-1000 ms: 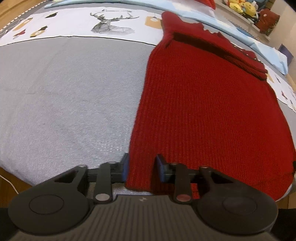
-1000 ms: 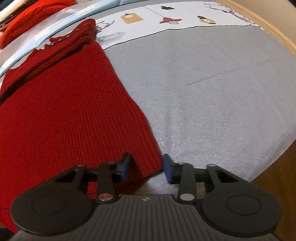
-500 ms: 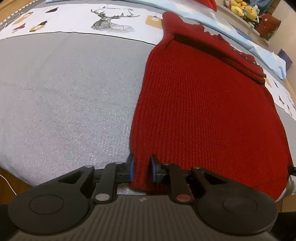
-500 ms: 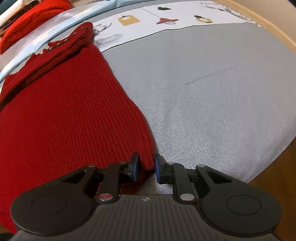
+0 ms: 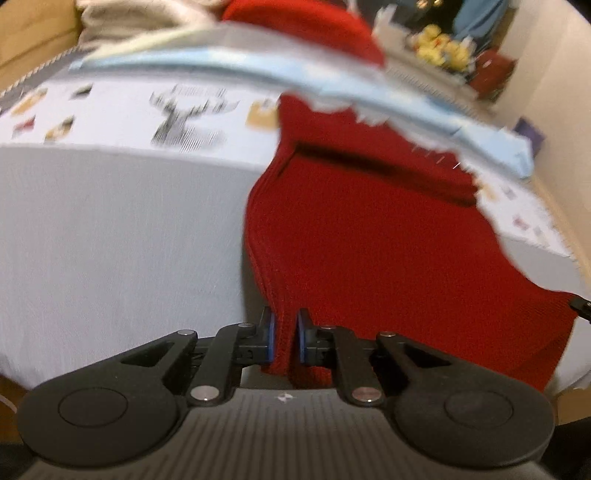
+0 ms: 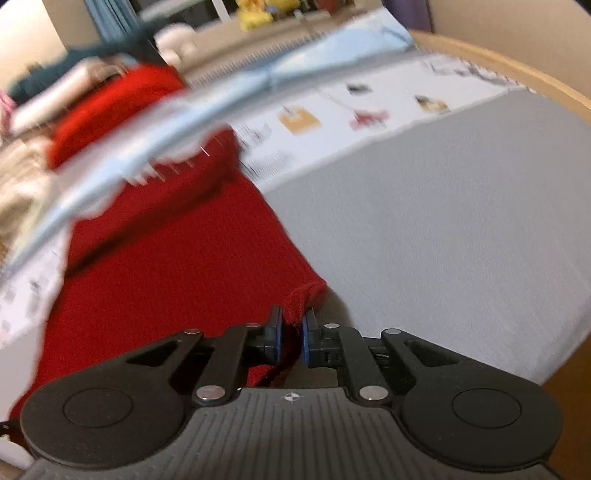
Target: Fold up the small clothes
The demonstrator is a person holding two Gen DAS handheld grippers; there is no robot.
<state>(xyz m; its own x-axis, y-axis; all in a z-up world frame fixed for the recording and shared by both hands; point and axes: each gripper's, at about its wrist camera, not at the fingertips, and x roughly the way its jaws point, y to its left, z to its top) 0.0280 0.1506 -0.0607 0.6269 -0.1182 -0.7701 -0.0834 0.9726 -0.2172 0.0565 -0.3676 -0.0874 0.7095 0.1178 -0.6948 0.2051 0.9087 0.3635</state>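
Observation:
A red knitted sweater (image 5: 369,240) lies spread on the grey cover, its far end folded over. In the left wrist view my left gripper (image 5: 283,325) holds the near left hem corner; its jaws are closing, with the knit pressed between the blue pads. The right wrist view shows the same sweater (image 6: 177,277), and my right gripper (image 6: 291,326) is shut on the near right hem corner, which bunches up above the pads. Both corners are lifted off the cover. Both views are blurred by motion.
The grey bed cover (image 5: 110,240) spreads to both sides, with a white printed band (image 5: 184,114) behind it. A light blue sheet (image 5: 295,74), another red garment (image 5: 306,22) and plush toys (image 5: 443,51) lie at the back. A wooden edge (image 6: 517,70) runs along the right.
Both grippers have closed on the sweater's near hem corners and risen, lifting the hem. The views have tilted up, so more of the far side of the bed shows.

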